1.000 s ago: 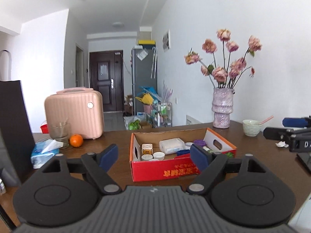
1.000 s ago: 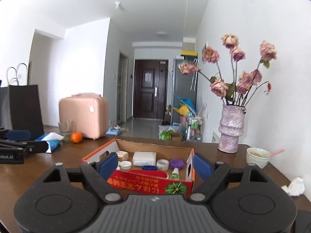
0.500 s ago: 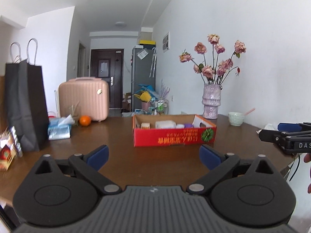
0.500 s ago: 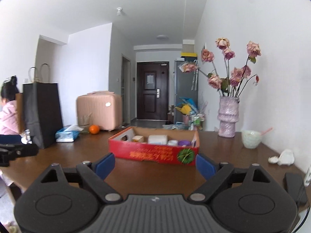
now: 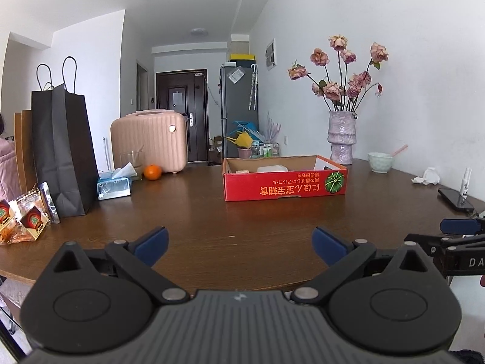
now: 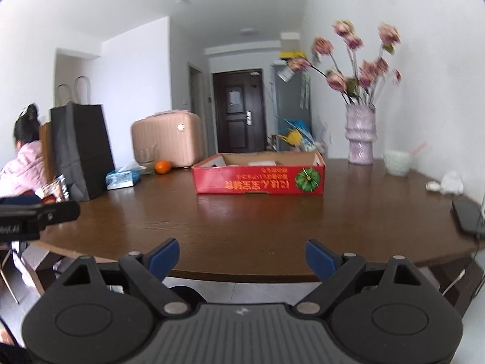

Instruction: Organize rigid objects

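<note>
Both the left claw [image 5: 239, 241] and the right claw [image 6: 241, 256] are spread wide with nothing between their fingers, held at the near edge of the brown surface [image 5: 242, 221]. The red box [image 5: 285, 182] sits well apart from them toward the far side, near the vase [image 5: 342, 138], with small items lying inside.

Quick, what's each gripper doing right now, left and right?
Left gripper: open, holding nothing, above the table.
Right gripper: open, holding nothing, at the table's near edge.
</note>
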The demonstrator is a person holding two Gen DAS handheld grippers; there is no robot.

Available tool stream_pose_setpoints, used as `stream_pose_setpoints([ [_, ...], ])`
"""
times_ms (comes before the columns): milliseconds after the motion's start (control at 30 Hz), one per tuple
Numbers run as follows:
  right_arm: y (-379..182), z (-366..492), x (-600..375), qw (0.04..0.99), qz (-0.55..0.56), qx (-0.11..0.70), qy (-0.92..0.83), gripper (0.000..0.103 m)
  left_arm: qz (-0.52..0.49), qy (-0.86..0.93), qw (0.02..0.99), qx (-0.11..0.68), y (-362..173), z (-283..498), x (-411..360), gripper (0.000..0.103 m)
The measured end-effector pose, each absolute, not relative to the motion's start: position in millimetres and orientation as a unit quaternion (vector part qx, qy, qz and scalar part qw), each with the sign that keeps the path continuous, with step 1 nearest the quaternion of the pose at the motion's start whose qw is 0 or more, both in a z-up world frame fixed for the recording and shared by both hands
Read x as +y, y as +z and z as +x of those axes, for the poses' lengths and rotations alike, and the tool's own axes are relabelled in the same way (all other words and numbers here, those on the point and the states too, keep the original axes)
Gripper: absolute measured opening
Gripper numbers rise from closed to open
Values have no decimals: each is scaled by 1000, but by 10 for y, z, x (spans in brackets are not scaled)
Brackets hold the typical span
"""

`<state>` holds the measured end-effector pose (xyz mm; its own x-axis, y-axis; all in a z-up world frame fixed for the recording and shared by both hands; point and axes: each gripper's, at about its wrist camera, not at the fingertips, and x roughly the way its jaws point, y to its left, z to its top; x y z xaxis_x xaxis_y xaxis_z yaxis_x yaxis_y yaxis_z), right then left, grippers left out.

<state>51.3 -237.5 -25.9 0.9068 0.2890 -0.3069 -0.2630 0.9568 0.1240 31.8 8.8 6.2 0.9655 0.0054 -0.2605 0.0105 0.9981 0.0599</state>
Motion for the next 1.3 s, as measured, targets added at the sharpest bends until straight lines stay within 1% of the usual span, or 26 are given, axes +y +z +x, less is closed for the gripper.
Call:
stream_pose_setpoints([
  [200, -357, 766, -2428, 975, 59, 151, 152, 90, 42, 7, 988, 151, 127, 611, -39, 103],
  [333, -212, 1122, -2528, 974, 48, 141, 172, 90, 47, 23, 985, 164, 216, 959, -266, 103],
  [433, -120, 1396, -2685, 972, 61, 127, 190, 90, 50, 35, 986, 158, 194, 1162, -490, 103],
  [567, -97, 1752, -2889, 967, 57, 144, 203, 90, 34, 32, 984, 171, 168, 1447, -678, 103],
  [700, -133, 2012, -2969, 964, 15, 166, 207, 90, 25, 32, 984, 174, 195, 1728, -818, 103],
  [867, -151, 2279, -3128, 960, 13, 178, 214, 97, 1, 19, 983, 181, 230, 2068, -945, 103],
  [933, -155, 2337, -3165, 962, 6, 176, 209, 99, -11, 12, 984, 175, 227, 2173, -976, 103],
  [1000, -185, 2373, -3182, 965, 2, 174, 196, 102, -12, 12, 986, 163, 198, 2256, -1031, 103],
  [1200, -406, 2521, -3166, 964, 1, 204, 173, 103, 17, 6, 986, 165, 10, 2362, -1151, 103],
  [1300, -454, 2517, -3168, 967, -3, 198, 162, 103, 14, 8, 987, 158, -6, 2344, -1120, 103],
])
